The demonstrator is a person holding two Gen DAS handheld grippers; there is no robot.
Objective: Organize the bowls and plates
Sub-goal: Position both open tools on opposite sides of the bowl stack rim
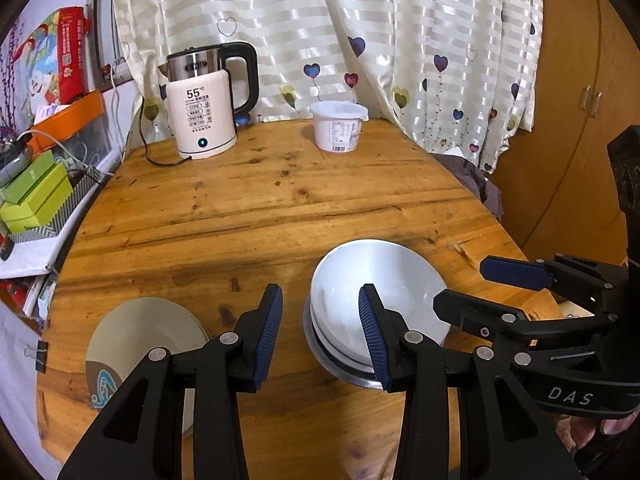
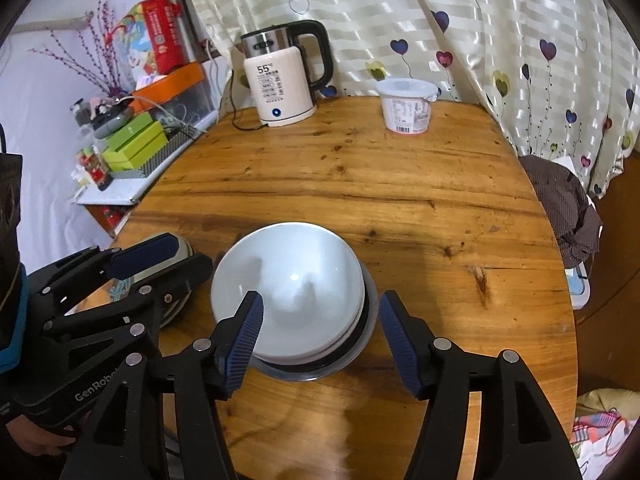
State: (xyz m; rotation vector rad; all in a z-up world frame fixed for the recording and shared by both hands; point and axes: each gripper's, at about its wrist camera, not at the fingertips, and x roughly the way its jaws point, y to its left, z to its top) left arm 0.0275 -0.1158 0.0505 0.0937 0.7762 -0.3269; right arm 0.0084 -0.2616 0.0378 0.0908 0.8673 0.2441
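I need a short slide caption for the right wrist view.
Open right gripper above white bowl stacked on metal plate, wooden table.

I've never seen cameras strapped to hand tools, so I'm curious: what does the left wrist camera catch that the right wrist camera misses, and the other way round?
Only the left wrist view shows most of the beige plate with its blue pattern, and a binder clip on the table edge. Only the right wrist view shows purple flower sprigs and colourful cloth at lower right. Both show the white bowl nested in a metal bowl, the kettle, the white tub, the wooden table, and the left gripper and right gripper, both open.
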